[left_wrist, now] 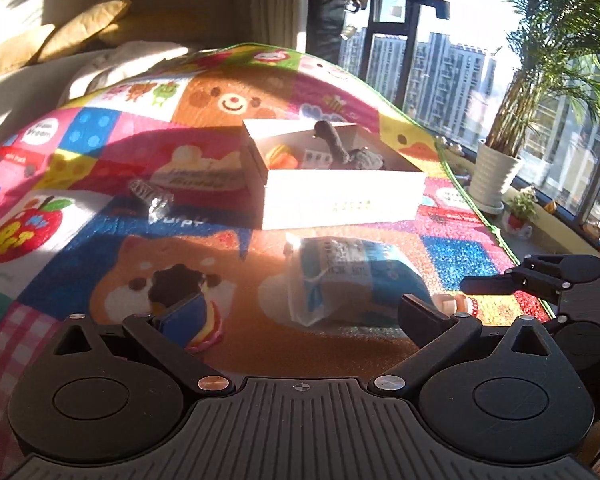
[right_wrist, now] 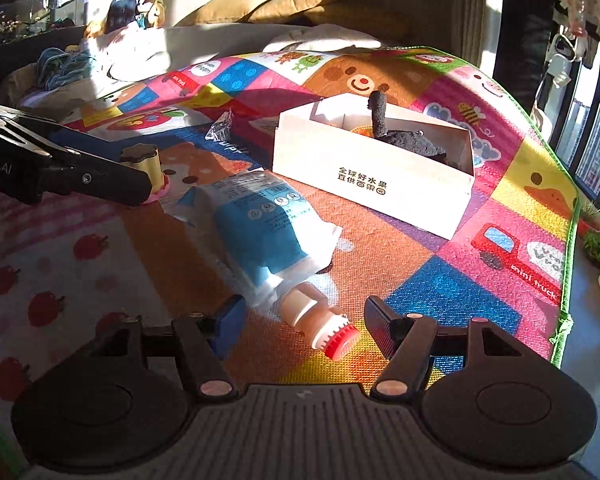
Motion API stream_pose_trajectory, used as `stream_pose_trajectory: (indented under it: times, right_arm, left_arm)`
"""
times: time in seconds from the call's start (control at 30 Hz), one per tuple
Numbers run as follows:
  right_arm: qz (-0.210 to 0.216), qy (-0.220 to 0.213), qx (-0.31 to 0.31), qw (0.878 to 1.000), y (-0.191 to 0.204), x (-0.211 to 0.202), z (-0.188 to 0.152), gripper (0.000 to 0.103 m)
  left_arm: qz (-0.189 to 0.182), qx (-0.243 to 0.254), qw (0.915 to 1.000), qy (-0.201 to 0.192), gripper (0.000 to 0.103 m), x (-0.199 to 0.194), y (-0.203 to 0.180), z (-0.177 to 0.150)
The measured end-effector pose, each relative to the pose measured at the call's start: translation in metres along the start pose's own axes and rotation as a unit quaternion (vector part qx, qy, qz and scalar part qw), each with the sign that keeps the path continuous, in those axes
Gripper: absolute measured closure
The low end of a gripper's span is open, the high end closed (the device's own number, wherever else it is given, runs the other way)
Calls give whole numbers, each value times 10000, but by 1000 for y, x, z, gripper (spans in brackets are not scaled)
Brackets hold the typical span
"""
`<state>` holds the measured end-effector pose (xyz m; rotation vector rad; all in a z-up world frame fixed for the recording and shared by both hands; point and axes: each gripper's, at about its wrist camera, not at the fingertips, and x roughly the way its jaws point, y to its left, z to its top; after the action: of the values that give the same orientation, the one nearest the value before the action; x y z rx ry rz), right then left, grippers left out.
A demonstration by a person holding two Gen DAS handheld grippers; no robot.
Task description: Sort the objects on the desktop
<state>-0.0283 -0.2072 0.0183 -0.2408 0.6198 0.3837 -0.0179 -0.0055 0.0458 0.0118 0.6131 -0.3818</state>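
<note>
1. Left wrist view: The left tongs (left_wrist: 300, 316) are seen spread wide apart, clamped on nothing, low over the patchwork play mat (left_wrist: 452, 256). A blue-and-white pouch (left_wrist: 340, 276) lies on the mat directly ahead of them, between the tongs and the white cardboard box (left_wrist: 340, 196), which already holds a dark plush toy (left_wrist: 340, 148) and small orange items. The pouch's red-capped spout (left_wrist: 462, 305) is shown pointing to the right, beside the right-hand finger, toward the right tongs (left_wrist: 496, 284) entering at the frame's edge. A small crinkled wrapper (left_wrist: 152, 196) lies apart to the left.

2. Right wrist view: The right tongs (right_wrist: 300, 324) are likewise pictured wide apart and empty, the spout (right_wrist: 324, 326) lying between their fingertips. The pouch's (right_wrist: 260, 232) long axis runs diagonally from the cap near the tongs up and leftward, its flat end pointing away. The box (right_wrist: 372, 188) sits beyond on the right. The right tongs are judged nearer for a grasp at the neck. The left tongs (right_wrist: 148, 178) appear at left beside a small yellow toy (right_wrist: 148, 162); whether it is gripped cannot be told.
</note>
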Motion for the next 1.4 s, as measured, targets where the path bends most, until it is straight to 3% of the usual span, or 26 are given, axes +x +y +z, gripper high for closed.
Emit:
stream_pose_trajectory:
  times: [0.13,0.3,0.4,0.47,0.57,0.6,0.67,0.7,0.73,0.83,0.93,1.13,1.27,1.4]
  right_arm:
    - [-132,-212,170,9995,-7,-11,-5,37]
    - [-667,-72,-212,9975,-9,-13,-12,37]
    - [-1288,-22,153,9916,-28,-10,-11,37]
    - [-1416,-25,559,9883,-42,-8,-8,37]
    - [-810,-141,1358,9873,-62,-14,-1,37]
    - [-327,-145,1717,9845,-70,-14,4,37]
    - [468,-123,2199,9743,-80,-10,15,47]
    - [650,-91,2248,9722,-81,-5,22,69]
    - [699,-66,2204,9729,-79,0,28,84]
    - [438,-109,1745,9836,-62,23,53,85]
    - [428,-27,1608,9861,-57,51,69,85]
    - [589,477,1483,9860,-51,94,67,85]
    - [836,584,1499,9834,-40,72,52,84]
    - [1183,623,1025,9857,-15,37,28,82]
  left_arm:
    - [64,261,9994,205,0,23,-38,7]
    - [295,324,9990,48,0,33,-49,15]
    - [330,276,9990,150,0,35,-45,14]
    - [255,273,9990,235,0,34,-44,10]
    - [15,342,9987,375,0,34,-46,4]
    - [9,396,9984,393,0,35,-47,3]
    - [121,604,9971,444,0,40,-50,-1]
    - [202,653,9966,458,0,42,-50,-3]
    - [293,648,9963,479,0,44,-47,-3]
    - [346,421,9972,505,0,44,-36,-3]
    - [224,307,9981,492,0,36,-25,-4]
    - [324,66,9979,550,0,24,6,-11]
    - [70,-312,9978,581,0,12,28,-16]
    - [-409,-373,9974,462,0,1,29,-19]
